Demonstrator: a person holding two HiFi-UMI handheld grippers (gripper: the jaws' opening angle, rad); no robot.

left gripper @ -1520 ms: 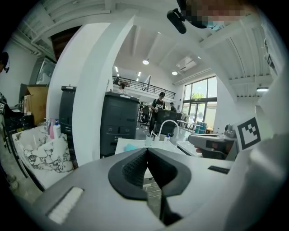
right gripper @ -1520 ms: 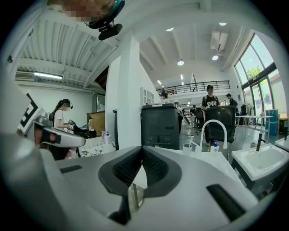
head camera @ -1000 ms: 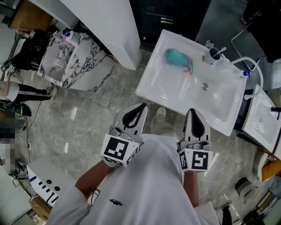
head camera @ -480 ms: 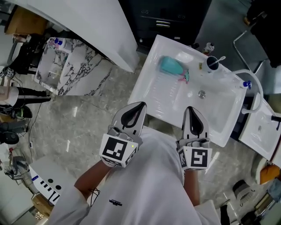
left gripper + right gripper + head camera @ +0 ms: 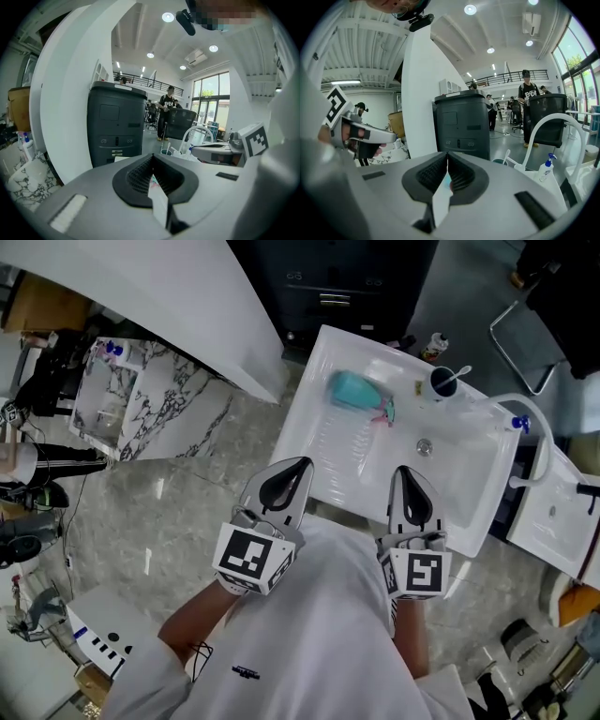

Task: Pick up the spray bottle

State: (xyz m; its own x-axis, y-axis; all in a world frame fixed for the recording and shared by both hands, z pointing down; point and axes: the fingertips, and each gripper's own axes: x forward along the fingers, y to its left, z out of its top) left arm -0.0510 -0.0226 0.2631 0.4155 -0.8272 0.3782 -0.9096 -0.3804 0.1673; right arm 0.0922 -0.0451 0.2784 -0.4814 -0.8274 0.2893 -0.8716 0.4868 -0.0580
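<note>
A teal spray bottle (image 5: 354, 390) with a pink trigger lies on its side in the white sink (image 5: 469, 493), on its far left part. My left gripper (image 5: 301, 464) is shut and empty, its tips at the sink's near left edge, short of the bottle. My right gripper (image 5: 404, 471) is also shut and empty, its tips over the sink's near part, right of the bottle. In the left gripper view the left gripper (image 5: 153, 156) shows its jaws meeting at the tip. The right gripper (image 5: 447, 153) looks the same in the right gripper view.
A cup with a toothbrush (image 5: 442, 381) stands on the sink's far rim, a white arched faucet (image 5: 531, 418) and a pump bottle (image 5: 545, 167) at its right. A dark cabinet (image 5: 342, 282) stands behind, a white pillar (image 5: 187, 296) and a marble counter (image 5: 150, 399) to the left.
Both grippers have moved forward toward the sink, which now lies closer under their tips. Their jaws have stayed shut. The bottle has not moved in the sink.
</note>
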